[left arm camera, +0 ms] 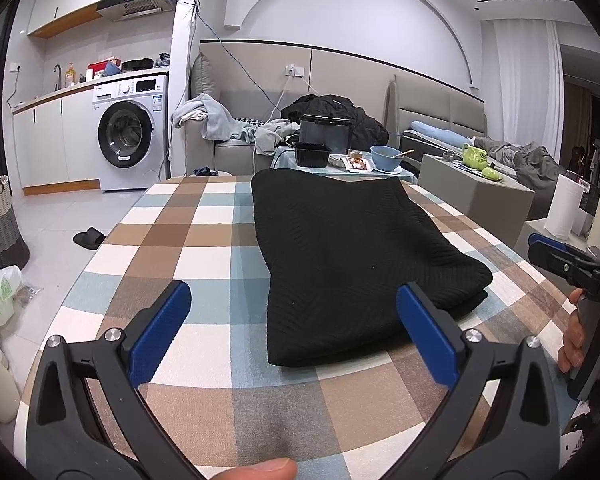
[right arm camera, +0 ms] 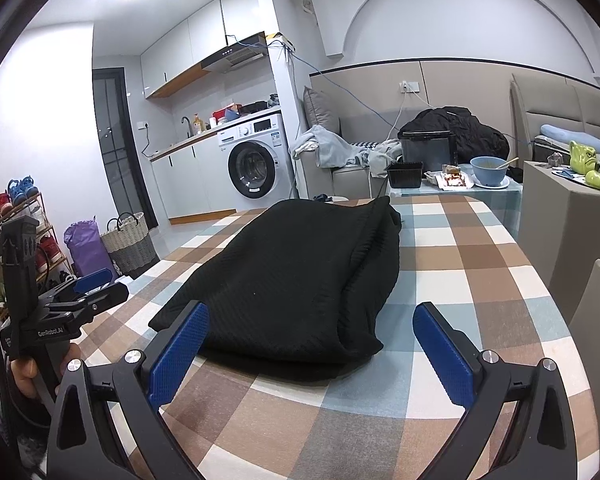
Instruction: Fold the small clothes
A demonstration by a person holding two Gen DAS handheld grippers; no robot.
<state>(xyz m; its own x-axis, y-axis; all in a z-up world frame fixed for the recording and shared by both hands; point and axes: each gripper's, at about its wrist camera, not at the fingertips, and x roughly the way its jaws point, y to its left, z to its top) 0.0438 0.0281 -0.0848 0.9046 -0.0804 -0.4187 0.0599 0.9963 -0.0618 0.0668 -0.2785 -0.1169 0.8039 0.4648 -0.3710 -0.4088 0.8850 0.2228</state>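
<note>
A black knitted garment (left arm camera: 352, 256) lies folded into a long block on the checked tablecloth (left arm camera: 188, 216); it also shows in the right wrist view (right arm camera: 300, 280). My left gripper (left arm camera: 294, 300) is open and empty, held above the table just short of the garment's near edge. My right gripper (right arm camera: 312, 324) is open and empty, also just short of the near edge. Each gripper shows at the side of the other's view: the right one (left arm camera: 556, 256) and the left one (right arm camera: 92, 284).
Beyond the table's far edge stand a side table with a blue bowl (left arm camera: 385, 157) and black containers (left arm camera: 312, 154), a sofa with clothes, and a washing machine (left arm camera: 130, 132). A basket (right arm camera: 129, 242) and a shoe rack stand on the floor at left.
</note>
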